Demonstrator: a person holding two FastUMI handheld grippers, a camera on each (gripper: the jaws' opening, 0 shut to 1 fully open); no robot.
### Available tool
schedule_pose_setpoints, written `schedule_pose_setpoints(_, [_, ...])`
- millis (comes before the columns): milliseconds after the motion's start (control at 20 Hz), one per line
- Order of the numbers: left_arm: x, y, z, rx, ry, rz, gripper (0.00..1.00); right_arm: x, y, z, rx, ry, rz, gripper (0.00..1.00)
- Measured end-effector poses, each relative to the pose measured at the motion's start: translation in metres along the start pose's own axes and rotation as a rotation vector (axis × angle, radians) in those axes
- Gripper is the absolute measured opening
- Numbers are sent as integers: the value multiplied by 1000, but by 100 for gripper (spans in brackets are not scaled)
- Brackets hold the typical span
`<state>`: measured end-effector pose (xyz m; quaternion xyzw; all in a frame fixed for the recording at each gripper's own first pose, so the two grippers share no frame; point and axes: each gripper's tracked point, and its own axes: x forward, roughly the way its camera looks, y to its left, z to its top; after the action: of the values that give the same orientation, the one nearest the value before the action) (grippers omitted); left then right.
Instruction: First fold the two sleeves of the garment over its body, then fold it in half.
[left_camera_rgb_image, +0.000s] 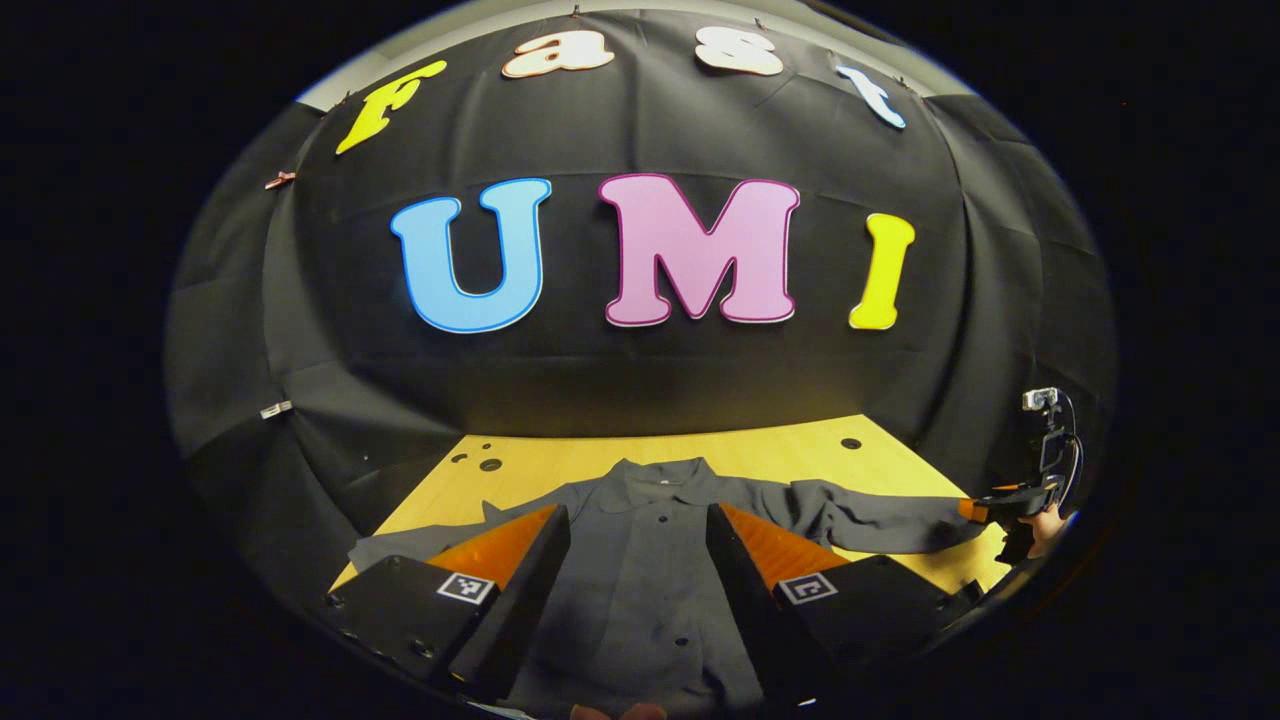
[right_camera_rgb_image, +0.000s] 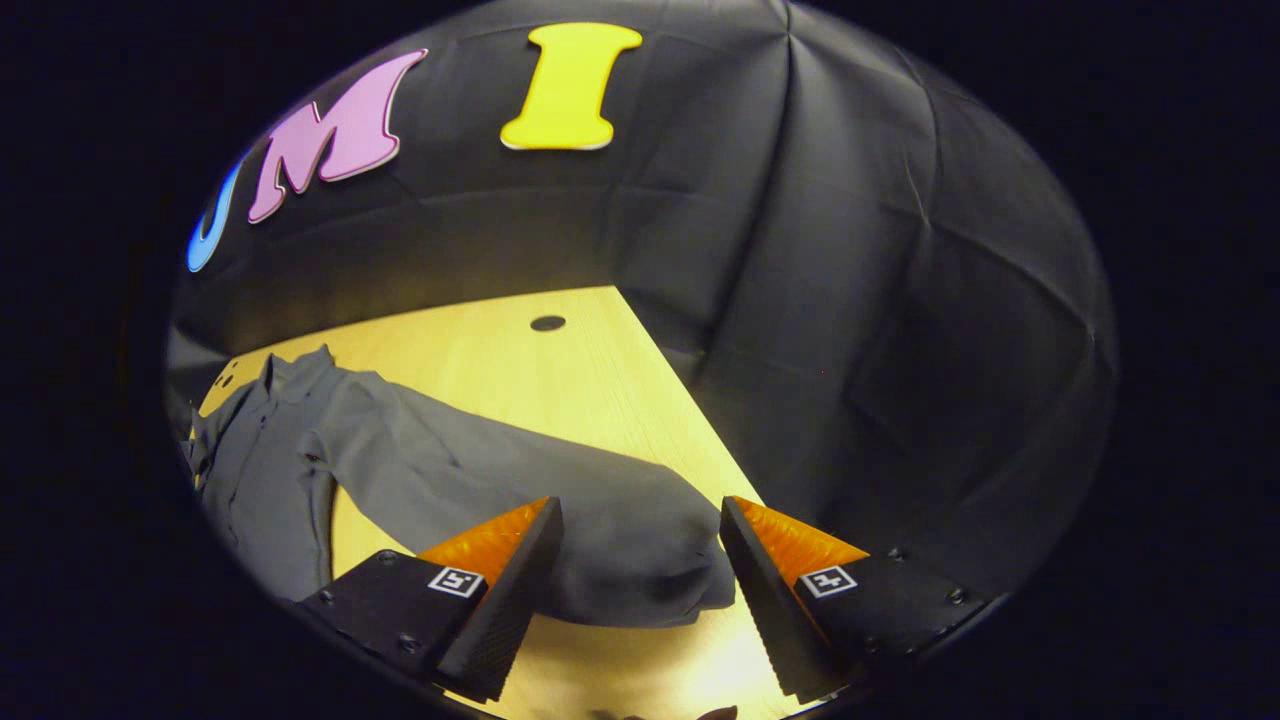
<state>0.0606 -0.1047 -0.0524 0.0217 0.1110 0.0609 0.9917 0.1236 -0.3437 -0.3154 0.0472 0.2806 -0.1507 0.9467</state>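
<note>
While both sleeves are spread wide, the grey buttoned garment (left_camera_rgb_image: 650, 560) is laid flat on the wooden table (left_camera_rgb_image: 760, 450), its body ahead of the spread left gripper (left_camera_rgb_image: 638, 570). One sleeve cuff (right_camera_rgb_image: 650, 560) is framed between the fingers of the spread right gripper (right_camera_rgb_image: 640, 590), ungripped.

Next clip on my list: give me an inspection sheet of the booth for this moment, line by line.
Surface: light wooden table with dark round holes.
Job's things: grey buttoned shirt lying flat, front up, sleeves spread; right sleeve unfolded, its cuff between the right gripper's fingers.
Clutter: nothing seen.
Grippers: left gripper open above the shirt's body; right gripper open at the sleeve cuff, not closed on it.
Cables: a dark cable loops on the right gripper's handle in the left gripper view.
Surroundings: black cloth wall.
</note>
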Motion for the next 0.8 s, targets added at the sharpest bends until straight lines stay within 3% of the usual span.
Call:
schedule_pose_setpoints(250, [6,-9,2,54,13,42,88,27,-10,-45,26,123,13,99])
schedule_pose_setpoints(350, [6,-12,4,62,16,50,89,26,-7,-45,28,114,49,99])
schedule_pose_setpoints(450, [6,-12,4,64,21,59,92,24,-1,-50,-18,102,90,60])
schedule_pose_setpoints(550, [7,-12,5,56,23,62,92,26,-3,-48,-73,89,71,7])
schedule_pose_setpoints(600, [6,-11,8,56,19,64,92,19,-5,-42,-95,84,63,12])
schedule_pose_setpoints(650, [4,-10,10,62,10,64,94,15,-6,-38,-104,69,55,6])
schedule_pose_setpoints(800, [-4,0,12,80,1,65,92,6,-6,-29,-119,25,18,6])
